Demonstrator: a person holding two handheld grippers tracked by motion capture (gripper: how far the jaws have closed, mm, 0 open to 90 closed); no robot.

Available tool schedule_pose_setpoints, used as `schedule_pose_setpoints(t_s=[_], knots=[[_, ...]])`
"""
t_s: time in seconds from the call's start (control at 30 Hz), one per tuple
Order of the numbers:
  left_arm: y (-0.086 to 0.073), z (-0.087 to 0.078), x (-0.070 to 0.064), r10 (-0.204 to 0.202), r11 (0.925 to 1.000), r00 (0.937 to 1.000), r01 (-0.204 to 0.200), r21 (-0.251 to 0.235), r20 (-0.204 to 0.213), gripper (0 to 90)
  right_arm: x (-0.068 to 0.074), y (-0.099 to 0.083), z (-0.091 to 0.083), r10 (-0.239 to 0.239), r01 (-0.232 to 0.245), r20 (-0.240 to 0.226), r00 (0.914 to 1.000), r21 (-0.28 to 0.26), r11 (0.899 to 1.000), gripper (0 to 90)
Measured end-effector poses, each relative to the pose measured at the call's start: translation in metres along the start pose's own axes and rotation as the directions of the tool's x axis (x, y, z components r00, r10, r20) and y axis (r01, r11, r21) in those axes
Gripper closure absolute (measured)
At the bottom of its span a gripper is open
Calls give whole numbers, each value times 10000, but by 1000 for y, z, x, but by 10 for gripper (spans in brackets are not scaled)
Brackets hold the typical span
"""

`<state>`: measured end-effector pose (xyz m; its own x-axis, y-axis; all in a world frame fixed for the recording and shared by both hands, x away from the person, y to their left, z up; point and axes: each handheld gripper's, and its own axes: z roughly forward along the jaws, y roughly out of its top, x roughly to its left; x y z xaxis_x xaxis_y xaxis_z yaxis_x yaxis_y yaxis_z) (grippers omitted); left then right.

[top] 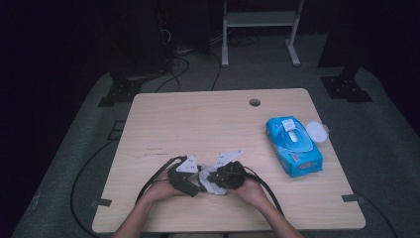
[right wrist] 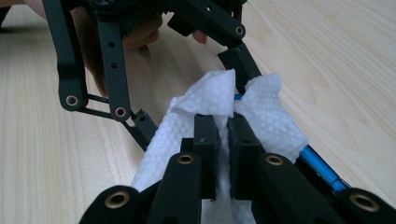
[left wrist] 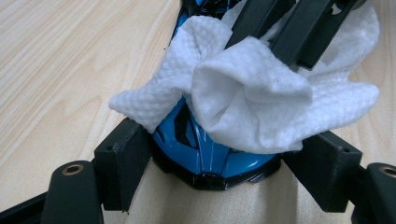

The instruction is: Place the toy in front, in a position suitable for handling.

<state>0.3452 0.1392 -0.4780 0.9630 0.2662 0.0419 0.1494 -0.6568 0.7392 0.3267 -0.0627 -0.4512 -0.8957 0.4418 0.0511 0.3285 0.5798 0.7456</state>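
Observation:
Low on the table, my two grippers meet over a small blue toy car (left wrist: 210,156). The left gripper (left wrist: 219,163) has a jaw pressed on each side of the car. A crumpled white wipe (left wrist: 252,107) lies over the car's top. My right gripper (right wrist: 223,126) is shut on that wipe (right wrist: 205,100), with a strip of the blue car (right wrist: 317,163) showing beside it. In the high view the left gripper (top: 193,186) and right gripper (top: 214,179) sit tip to tip around the wipe (top: 207,182). The car's far end is hidden under the wipe.
A blue pack of wipes (top: 293,146) lies at the right of the wooden table (top: 198,119), with a round white lid (top: 317,132) beside it. A cable hole (top: 254,102) sits near the far edge. Black cables trail from both grippers off the near edge.

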Motion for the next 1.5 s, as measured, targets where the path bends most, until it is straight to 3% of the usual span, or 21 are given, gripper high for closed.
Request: schedule_pose_setpoints(t_s=[0.27, 0.5, 0.63, 0.77, 0.97, 1.2, 1.37, 1.5], knots=[[2, 1, 0, 20, 10000, 10000, -20, 17, -2, 247, -11, -1, -10, 332, -332, -4, 9994, 148, 9993, 835], [3, 3, -1, 12, 10000, 10000, -11, 49, -49, 246, -2, 12, 13, 50, -23, -470, 9989, 570, 9984, 836], [2, 2, 0, 18, 10000, 10000, -18, 34, -4, 247, -2, 19, 19, 93, -46, -615, 9981, 756, 9971, 837], [2, 2, 0, 27, 10000, 10000, -27, 15, 4, 246, -8, 15, 10, 66, -56, -174, 9998, 578, 9983, 837], [3, 3, -1, 41, 10000, 10000, -41, 14, -59, 246, -22, 9, -1, 523, -529, 205, 9984, 289, 9982, 837], [2, 3, -1, 11, 10000, 10000, -11, 9, -26, 246, -6, 19, 18, 3, -10, 124, 9999, 572, 9984, 837], [3, 4, -1, 33, 10000, 10000, -33, -11, -42, 246, -10, 22, 16, -310, 268, 448, 9985, 909, 9955, 838], [3, 4, -1, 73, 10000, 9999, -72, 61, -96, 246, -19, 20, 10, 330, -382, 666, 9972, 784, 9962, 838]])
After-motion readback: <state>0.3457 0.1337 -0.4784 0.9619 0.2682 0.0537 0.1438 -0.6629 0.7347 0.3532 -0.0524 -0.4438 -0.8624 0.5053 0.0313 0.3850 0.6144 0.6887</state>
